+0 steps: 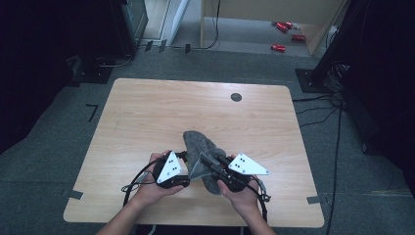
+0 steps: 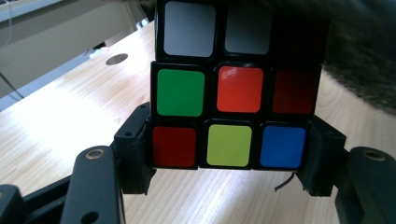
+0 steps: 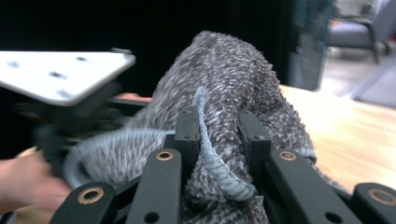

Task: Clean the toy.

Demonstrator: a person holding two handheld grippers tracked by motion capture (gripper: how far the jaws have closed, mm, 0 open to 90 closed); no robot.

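- The left claw [image 2: 229,154] was clamped on a cube [image 2: 233,88]; its two jaws pressed the bottom row of tiles from both sides, and the cube stood upright between them, above the tabletop [image 2: 60,116].
- The right claw [image 3: 217,140] was closed on a grey cloth [image 3: 233,79]; a thick hem of the cloth ran down between the jaws, and the rest bulged up in front of them.
- In the high view the left claw [image 1: 182,169] and the right claw [image 1: 208,164] sat close together near the front edge of the tabletop [image 1: 147,112], with the cloth [image 1: 200,144] lying between them and partly over them.
- I judged the step in hand as wiping or covering the cube with the cloth: in the left gripper view grey fibres already hung over the top right corner of the cube.
- The next move probably called for the right claw to carry the cloth further across the cube, while the left claw kept the cube steady; the grip on only the bottom row could let the cube tip if the cloth pushed hard.
- The cube had black edges and glossy tiles: the top row looked white or grey, the middle row green, orange and dark red, the bottom row red, yellow and blue.
- The cloth was shaggy, soft and folded, with a rolled border.
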